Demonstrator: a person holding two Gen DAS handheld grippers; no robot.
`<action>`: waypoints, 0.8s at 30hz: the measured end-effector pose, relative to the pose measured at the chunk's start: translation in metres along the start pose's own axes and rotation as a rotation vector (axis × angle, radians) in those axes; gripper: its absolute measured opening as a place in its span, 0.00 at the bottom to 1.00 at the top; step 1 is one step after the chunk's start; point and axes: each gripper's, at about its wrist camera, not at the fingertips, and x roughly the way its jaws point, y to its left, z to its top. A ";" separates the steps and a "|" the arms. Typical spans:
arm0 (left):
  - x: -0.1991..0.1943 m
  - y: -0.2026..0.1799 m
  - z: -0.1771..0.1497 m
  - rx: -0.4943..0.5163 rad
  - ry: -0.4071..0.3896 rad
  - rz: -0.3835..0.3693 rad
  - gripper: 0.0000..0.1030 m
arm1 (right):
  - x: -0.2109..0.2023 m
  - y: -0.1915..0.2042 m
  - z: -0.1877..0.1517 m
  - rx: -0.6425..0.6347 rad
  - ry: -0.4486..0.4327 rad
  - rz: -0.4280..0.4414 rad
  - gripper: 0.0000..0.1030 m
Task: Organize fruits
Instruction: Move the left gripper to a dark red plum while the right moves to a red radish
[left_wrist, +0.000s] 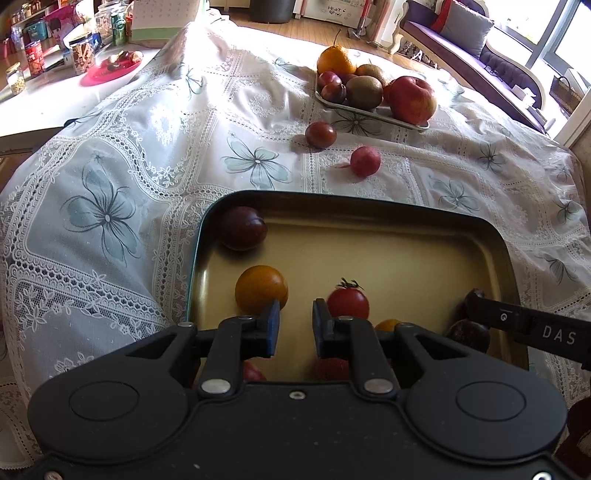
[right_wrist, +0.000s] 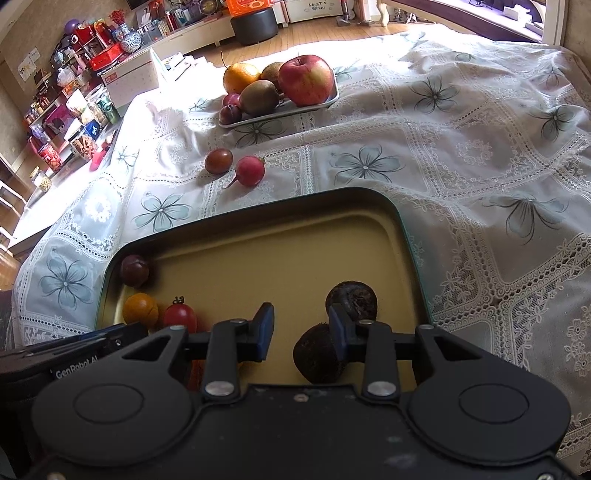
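Note:
A dark-rimmed yellow tray lies near me. It holds a plum, an orange tomato, a red tomato and two dark brown fruits. My left gripper is open and empty above the tray. My right gripper is open and empty above the tray, beside the dark fruits. A brownish tomato and a red radish lie loose on the cloth.
A metal tray at the back holds an apple, an orange, kiwis and plums. A cluttered side table stands to the left. The right gripper shows in the left wrist view.

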 end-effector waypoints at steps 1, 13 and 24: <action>0.000 0.000 0.002 0.000 -0.002 0.000 0.25 | 0.000 0.000 0.000 0.000 0.002 0.000 0.34; 0.014 0.015 0.036 0.008 -0.006 0.042 0.26 | 0.008 -0.002 0.011 0.009 0.017 -0.005 0.34; 0.042 0.018 0.087 0.022 0.032 0.040 0.27 | 0.022 0.008 0.038 -0.008 0.047 0.010 0.34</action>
